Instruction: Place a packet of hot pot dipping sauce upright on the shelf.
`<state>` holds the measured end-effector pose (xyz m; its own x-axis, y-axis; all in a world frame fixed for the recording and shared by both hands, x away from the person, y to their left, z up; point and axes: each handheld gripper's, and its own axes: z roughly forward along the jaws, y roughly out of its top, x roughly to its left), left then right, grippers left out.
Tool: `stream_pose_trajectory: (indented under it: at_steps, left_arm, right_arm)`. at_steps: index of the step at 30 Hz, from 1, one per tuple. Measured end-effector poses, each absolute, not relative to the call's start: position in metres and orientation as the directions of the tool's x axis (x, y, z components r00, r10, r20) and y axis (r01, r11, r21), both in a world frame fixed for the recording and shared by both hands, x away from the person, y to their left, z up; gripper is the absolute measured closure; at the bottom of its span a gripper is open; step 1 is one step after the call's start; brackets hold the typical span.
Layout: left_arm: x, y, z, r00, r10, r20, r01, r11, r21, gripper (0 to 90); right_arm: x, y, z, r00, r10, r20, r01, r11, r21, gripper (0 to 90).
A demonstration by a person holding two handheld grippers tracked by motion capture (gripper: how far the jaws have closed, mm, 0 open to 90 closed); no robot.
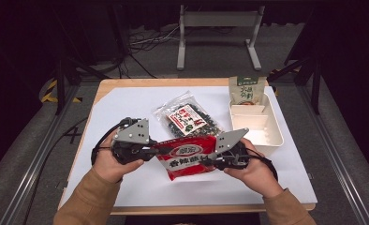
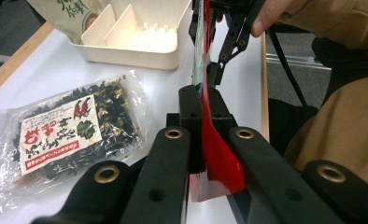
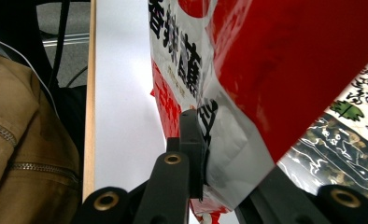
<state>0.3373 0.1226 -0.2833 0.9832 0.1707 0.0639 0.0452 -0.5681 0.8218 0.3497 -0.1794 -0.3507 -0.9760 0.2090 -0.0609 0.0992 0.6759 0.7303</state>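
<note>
- Left gripper (image 1: 151, 152): jaws clamped on the left edge of the red snack bag (image 1: 187, 157)
- Red snack bag: held between both grippers, just in front of the clear bag of dark snacks (image 1: 188, 120)
- Right gripper (image 1: 211, 161): jaws closed on the bag's right edge
- White divided tray (image 1: 275, 136): right of the red bag, green packet (image 1: 246, 90) leaning in its far end

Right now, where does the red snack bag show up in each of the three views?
High view: the red snack bag sits low centre, held between the left tool and the right tool.
Left gripper view: seen edge-on, centre, running up from between the black jaws.
Right gripper view: upper centre and right, very close.
Shared landmark: the clear bag of dark beans.
</note>
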Motion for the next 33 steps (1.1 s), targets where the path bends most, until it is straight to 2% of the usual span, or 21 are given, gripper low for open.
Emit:
stream_pose_trajectory:
  at_steps: [6,11,17,21,33]
  left_arm:
    - [0.338,0.125,-0.285,0.981,0.187,0.058,0.058,-0.56,0.826,88.4]
    - [0.341,0.13,-0.288,0.977,0.209,0.045,0.078,-0.546,0.834,80.2]
    - [0.345,0.14,-0.292,0.965,0.259,0.049,0.096,-0.52,0.849,56.9]
    - [0.349,0.149,-0.295,0.956,0.289,0.047,0.113,-0.512,0.852,48.8]
    - [0.365,0.174,-0.317,0.925,0.381,-0.007,0.198,-0.463,0.864,47.2]
  right_arm:
    - [0.349,-0.179,-0.349,-0.975,0.213,-0.062,0.103,0.68,0.726,85.9]
    - [0.348,-0.18,-0.347,-0.974,0.219,-0.051,0.114,0.677,0.727,86.1]
    - [0.347,-0.187,-0.339,-0.97,0.235,-0.062,0.114,0.665,0.738,86.1]
    - [0.347,-0.193,-0.335,-0.965,0.253,-0.067,0.12,0.655,0.746,86.1]
    - [0.347,-0.211,-0.322,-0.947,0.308,-0.088,0.133,0.63,0.765,86.1]
